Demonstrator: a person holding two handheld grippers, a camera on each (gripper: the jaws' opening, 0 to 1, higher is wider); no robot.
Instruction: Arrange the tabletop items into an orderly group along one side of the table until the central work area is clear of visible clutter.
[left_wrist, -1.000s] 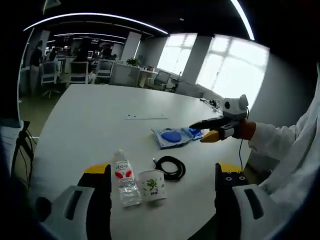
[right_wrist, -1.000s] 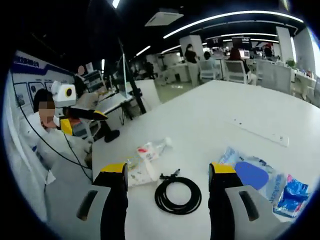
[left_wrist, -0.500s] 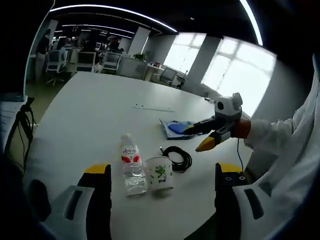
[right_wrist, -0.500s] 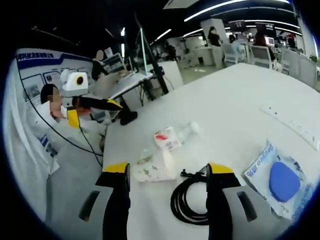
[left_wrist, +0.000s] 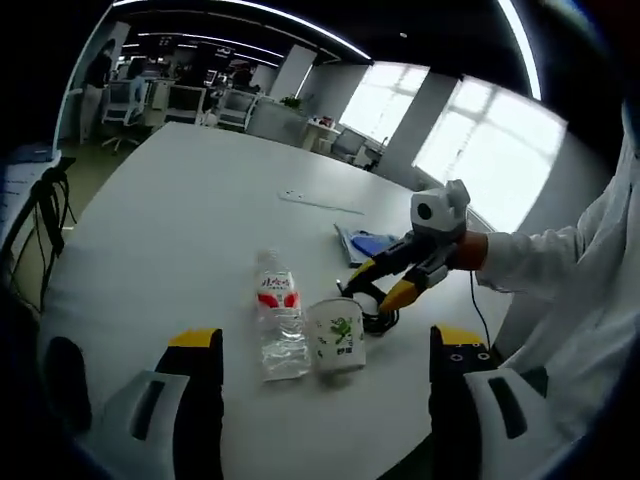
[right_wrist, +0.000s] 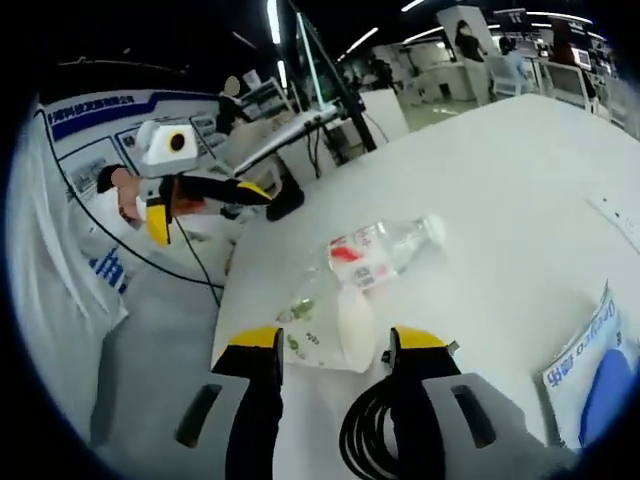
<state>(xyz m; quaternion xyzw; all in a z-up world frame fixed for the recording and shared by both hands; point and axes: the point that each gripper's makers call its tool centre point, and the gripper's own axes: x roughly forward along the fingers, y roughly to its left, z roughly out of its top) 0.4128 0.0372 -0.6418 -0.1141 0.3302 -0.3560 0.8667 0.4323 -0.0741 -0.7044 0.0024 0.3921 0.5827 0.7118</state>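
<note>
- In the right gripper view the black cable (right_wrist: 375, 432) at the bottom is partly hidden behind the right gripper (right_wrist: 334, 345); the blue packet (right_wrist: 598, 372) is cut off at the right edge.
- The right gripper's jaws stand apart and hold nothing, tips beside the paper cup (right_wrist: 325, 330).
- The left gripper (left_wrist: 324, 342) is spread wide and empty, low in the left gripper view.
- The cup lies beside the water bottle (left_wrist: 280, 318) at centre frame on the white table (left_wrist: 160, 220); office desks fill the top of the frame.
</note>
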